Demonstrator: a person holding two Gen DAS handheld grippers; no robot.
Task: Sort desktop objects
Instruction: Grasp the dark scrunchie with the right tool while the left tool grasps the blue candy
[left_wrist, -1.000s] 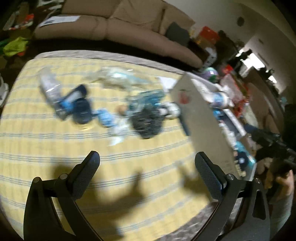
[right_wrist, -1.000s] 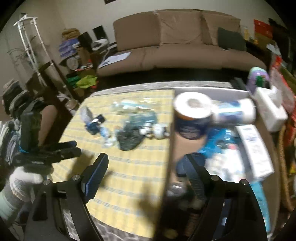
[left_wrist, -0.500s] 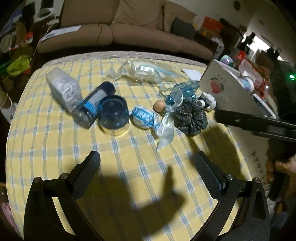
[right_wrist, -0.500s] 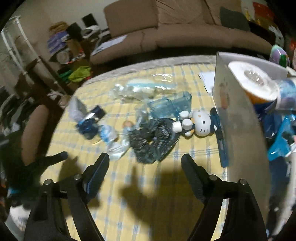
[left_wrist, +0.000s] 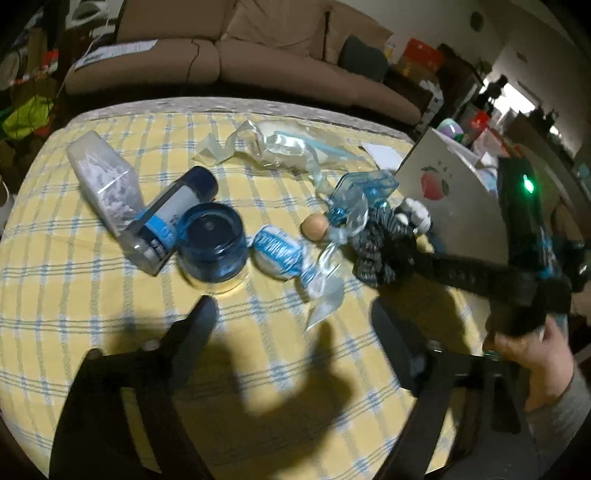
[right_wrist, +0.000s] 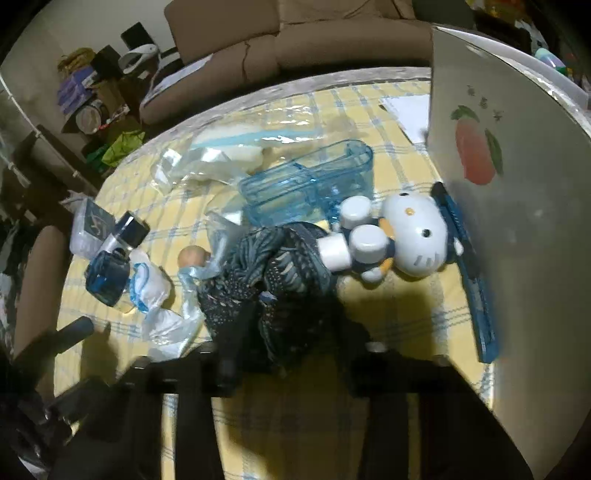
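The right gripper (right_wrist: 291, 314) is clenched on the dark scrunchie (right_wrist: 273, 258), its fingertips partly hidden by fabric; the left gripper (left_wrist: 295, 321) is closing on nothing, blurred.

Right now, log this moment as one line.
right gripper: shut on dark scrunchie | left gripper: closing, empty, above tablecloth
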